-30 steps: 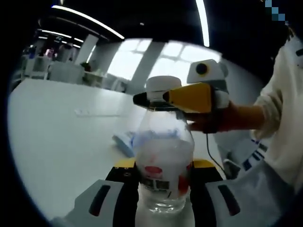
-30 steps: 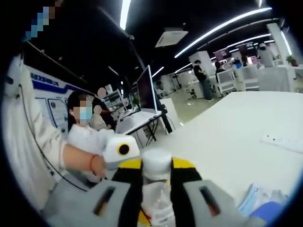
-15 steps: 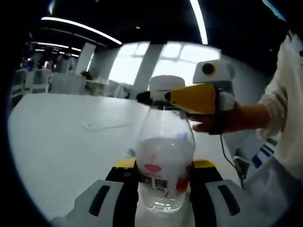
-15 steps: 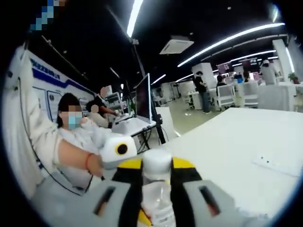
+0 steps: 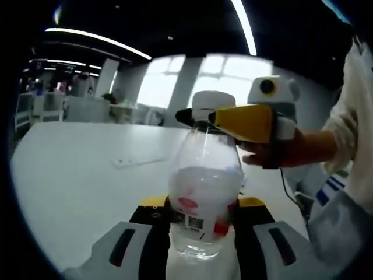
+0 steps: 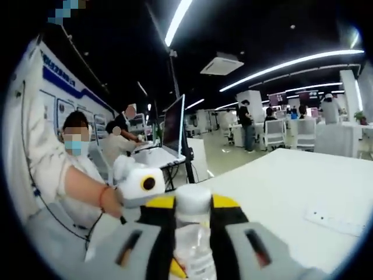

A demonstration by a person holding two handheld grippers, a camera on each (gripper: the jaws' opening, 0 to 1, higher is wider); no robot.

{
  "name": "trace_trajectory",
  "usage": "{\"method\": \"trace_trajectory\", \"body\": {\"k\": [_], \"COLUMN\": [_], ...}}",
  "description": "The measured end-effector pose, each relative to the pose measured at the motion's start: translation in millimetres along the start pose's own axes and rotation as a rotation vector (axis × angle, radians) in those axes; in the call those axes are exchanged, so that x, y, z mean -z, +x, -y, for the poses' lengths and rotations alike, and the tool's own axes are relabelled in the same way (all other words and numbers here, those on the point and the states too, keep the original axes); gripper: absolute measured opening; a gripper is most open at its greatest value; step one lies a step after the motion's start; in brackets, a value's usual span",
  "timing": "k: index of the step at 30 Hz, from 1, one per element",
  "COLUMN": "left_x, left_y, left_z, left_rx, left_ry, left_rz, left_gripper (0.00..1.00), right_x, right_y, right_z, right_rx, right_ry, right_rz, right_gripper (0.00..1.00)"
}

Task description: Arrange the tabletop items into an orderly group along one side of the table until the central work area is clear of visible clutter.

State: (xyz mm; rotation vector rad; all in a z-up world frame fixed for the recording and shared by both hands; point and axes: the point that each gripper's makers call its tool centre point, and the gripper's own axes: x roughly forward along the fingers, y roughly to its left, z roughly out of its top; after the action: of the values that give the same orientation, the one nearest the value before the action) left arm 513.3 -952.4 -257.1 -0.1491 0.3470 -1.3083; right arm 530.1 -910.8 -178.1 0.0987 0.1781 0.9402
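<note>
Left gripper view: both jaws clamped on a bottle [image 5: 204, 198] above the white table [image 5: 81, 175], office behind.

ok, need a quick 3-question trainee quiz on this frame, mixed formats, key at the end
1. True or false: the left gripper is shut on the lower body of the clear bottle.
2. Multiple choice: the right gripper is closed around which part of the bottle? A) the base B) the white cap C) the label
3. Short answer: what lies flat on the white table beyond the bottle in the left gripper view?

Key
1. True: its two jaws press the bottle's sides near the label.
2. B: seen in both views, its yellow-and-black jaws sit at the cap, at the top of the bottle.
3. A thin flat white strip; too small to identify further.
</note>
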Motion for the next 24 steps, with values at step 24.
{"method": "trace_trajectory", "body": {"k": [24], "left_x": [14.4], "left_y": [-6.8], "left_z": [-7.3], "left_rx": [-0.049], "left_ry": [0.001], "left_rz": [-0.008], "left_gripper": [0.65], "right_x": [10.8], "right_y": [4.1], "right_z": [5.8], "right_rx": [0.011], "right_ry": [-0.001], "right_rz": [0.007], "right_gripper": [0.17]}}
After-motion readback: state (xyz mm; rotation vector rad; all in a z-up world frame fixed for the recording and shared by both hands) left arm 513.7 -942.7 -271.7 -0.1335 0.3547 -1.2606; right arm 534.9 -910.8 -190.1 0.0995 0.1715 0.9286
